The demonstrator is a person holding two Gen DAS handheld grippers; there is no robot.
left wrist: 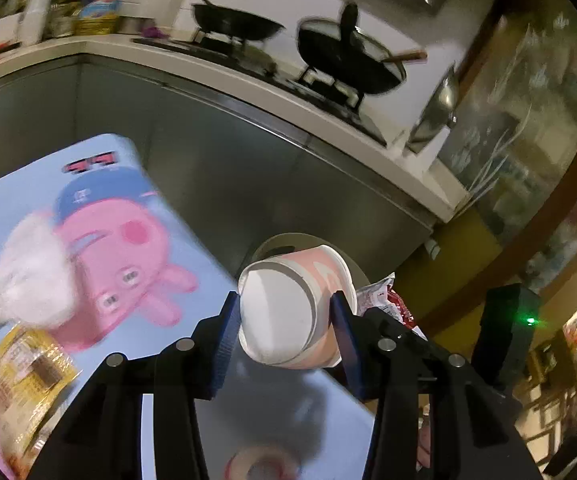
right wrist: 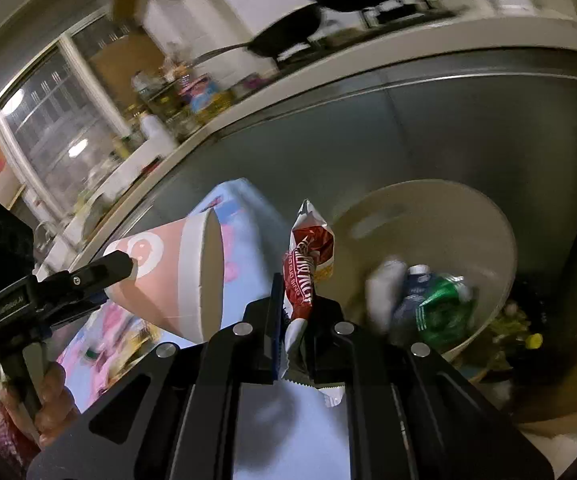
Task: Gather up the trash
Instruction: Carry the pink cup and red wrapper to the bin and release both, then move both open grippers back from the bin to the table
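The right gripper (right wrist: 294,320) pinches a red wrapper (right wrist: 306,268), the bin (right wrist: 500,240) just ahead to its right; the left gripper (left wrist: 284,316) clamps the paper cup (left wrist: 288,308) farther off.

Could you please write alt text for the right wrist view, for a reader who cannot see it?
The right claw pinches a crumpled red snack wrapper near a beige bin holding other trash. At left, the left claw carries a pink paper cup on its side.
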